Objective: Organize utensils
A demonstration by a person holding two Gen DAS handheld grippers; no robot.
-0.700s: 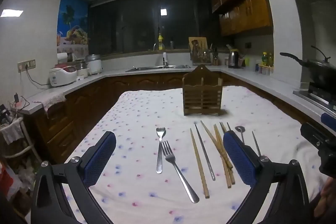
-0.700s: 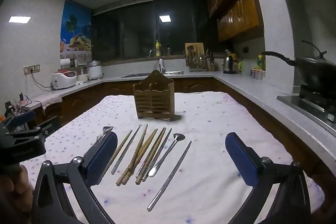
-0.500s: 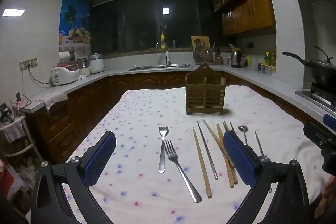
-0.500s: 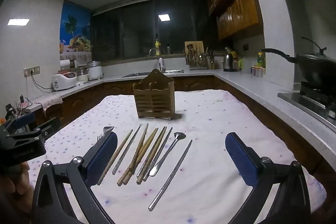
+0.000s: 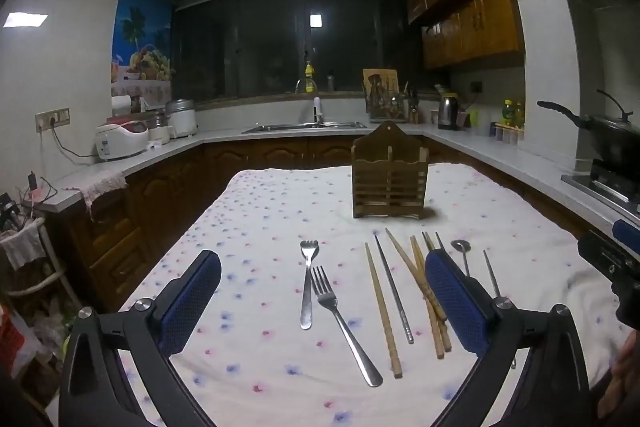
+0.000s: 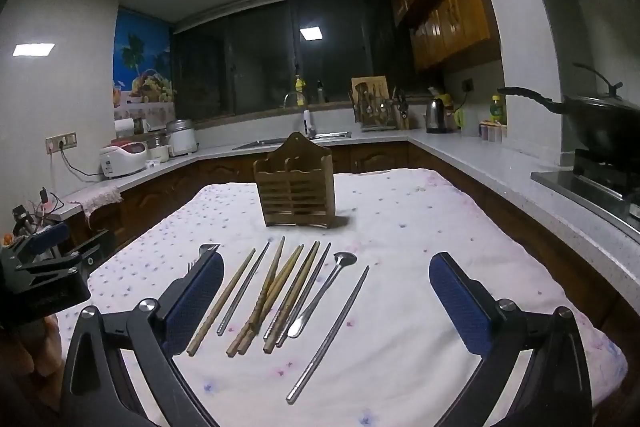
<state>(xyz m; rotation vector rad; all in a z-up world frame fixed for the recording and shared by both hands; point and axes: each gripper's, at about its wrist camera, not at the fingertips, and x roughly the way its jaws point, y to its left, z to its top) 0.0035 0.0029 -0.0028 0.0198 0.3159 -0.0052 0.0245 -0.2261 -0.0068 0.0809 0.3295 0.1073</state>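
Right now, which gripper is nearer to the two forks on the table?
Left. The left gripper frames both forks between its open fingers. The right gripper hangs over the chopsticks, with the forks beside its left finger.

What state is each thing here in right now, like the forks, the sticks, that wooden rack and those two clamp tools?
Left gripper: fingers wide open, holding nothing.
Right gripper: fingers wide open, holding nothing.
Two forks: lying flat on the cloth.
Wooden chopsticks: lying loose, some overlapping.
Metal chopsticks: lying flat.
Small spoon: lying flat.
Wooden holder: upright; no utensils show above its rim.
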